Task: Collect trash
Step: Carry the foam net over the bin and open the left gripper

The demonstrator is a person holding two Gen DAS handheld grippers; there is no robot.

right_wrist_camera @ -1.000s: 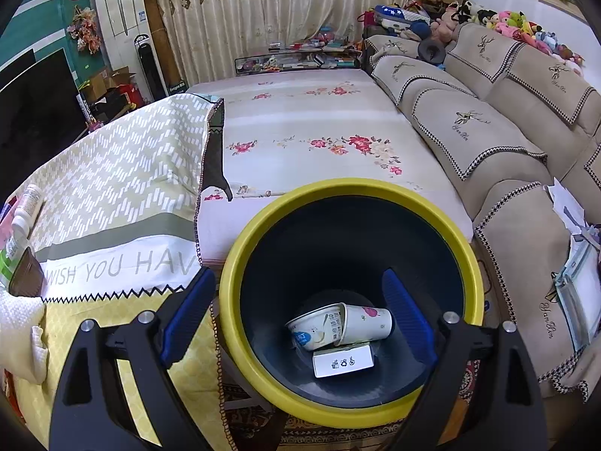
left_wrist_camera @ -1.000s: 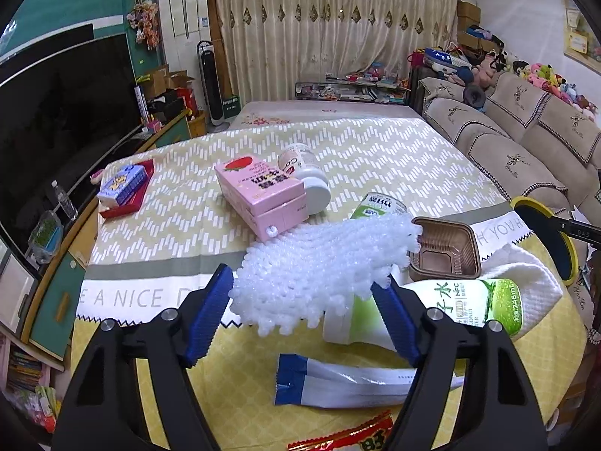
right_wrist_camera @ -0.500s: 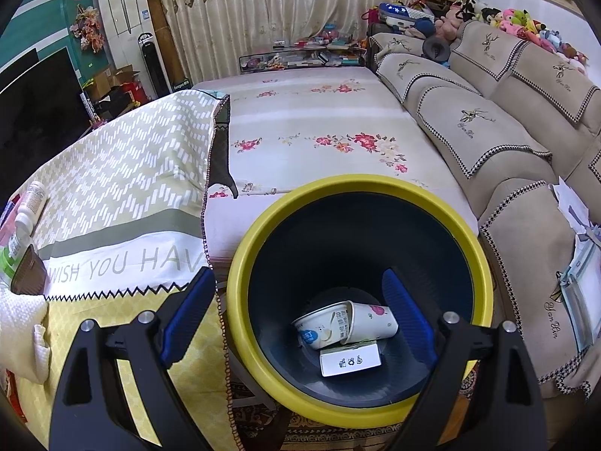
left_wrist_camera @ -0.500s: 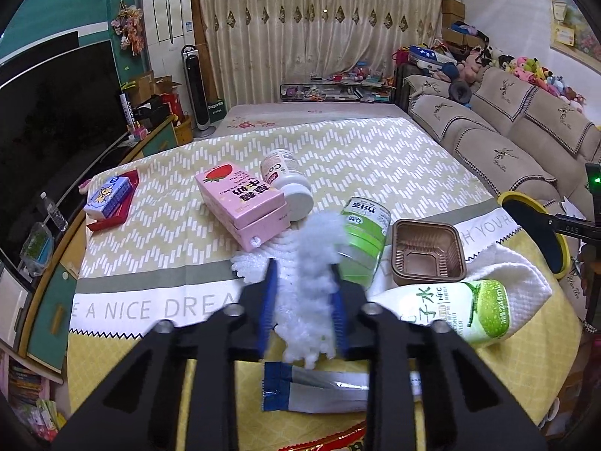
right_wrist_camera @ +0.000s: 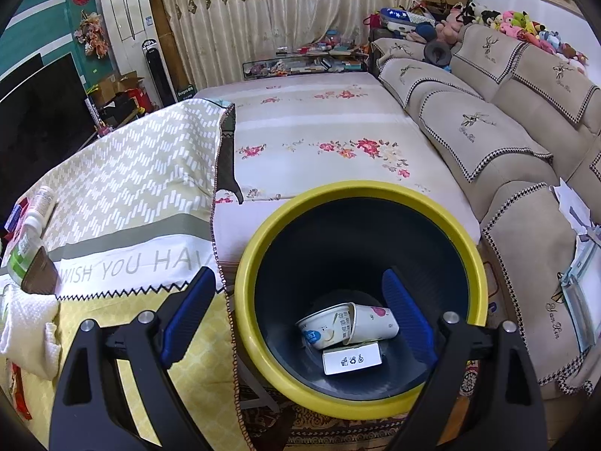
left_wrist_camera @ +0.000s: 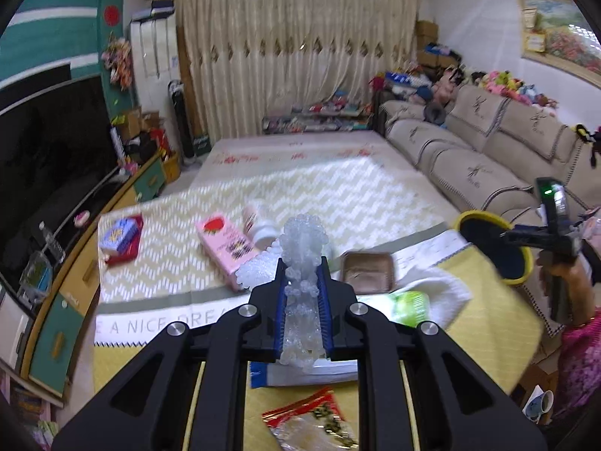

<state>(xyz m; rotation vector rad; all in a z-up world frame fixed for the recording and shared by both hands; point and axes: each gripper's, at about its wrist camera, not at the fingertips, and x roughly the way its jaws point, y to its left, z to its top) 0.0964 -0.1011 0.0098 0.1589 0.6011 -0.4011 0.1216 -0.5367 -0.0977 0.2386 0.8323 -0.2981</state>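
My left gripper [left_wrist_camera: 302, 282] is shut on a white foam net sleeve [left_wrist_camera: 303, 248] and holds it lifted above the table. Under it lie a pink carton [left_wrist_camera: 224, 245], a brown plastic tray [left_wrist_camera: 369, 270], a green-labelled bottle [left_wrist_camera: 409, 302], a blue-and-white wrapper [left_wrist_camera: 300, 372] and a red snack wrapper [left_wrist_camera: 311, 421]. My right gripper [right_wrist_camera: 296, 300] is open and empty over the yellow-rimmed bin [right_wrist_camera: 263, 248], which holds a paper cup [right_wrist_camera: 349, 325] and a small white box [right_wrist_camera: 353, 362]. The bin [left_wrist_camera: 522, 263] also shows at the right in the left wrist view.
A white towel [left_wrist_camera: 439, 285] lies at the table's right end. A small blue box on a red one [left_wrist_camera: 119, 235] sits at the far left. A sofa [right_wrist_camera: 507, 131] runs along the right, a TV [left_wrist_camera: 45, 150] along the left.
My left gripper closed on the foam net and lifted it off the table, bunching it. The right gripper stayed open over the bin.
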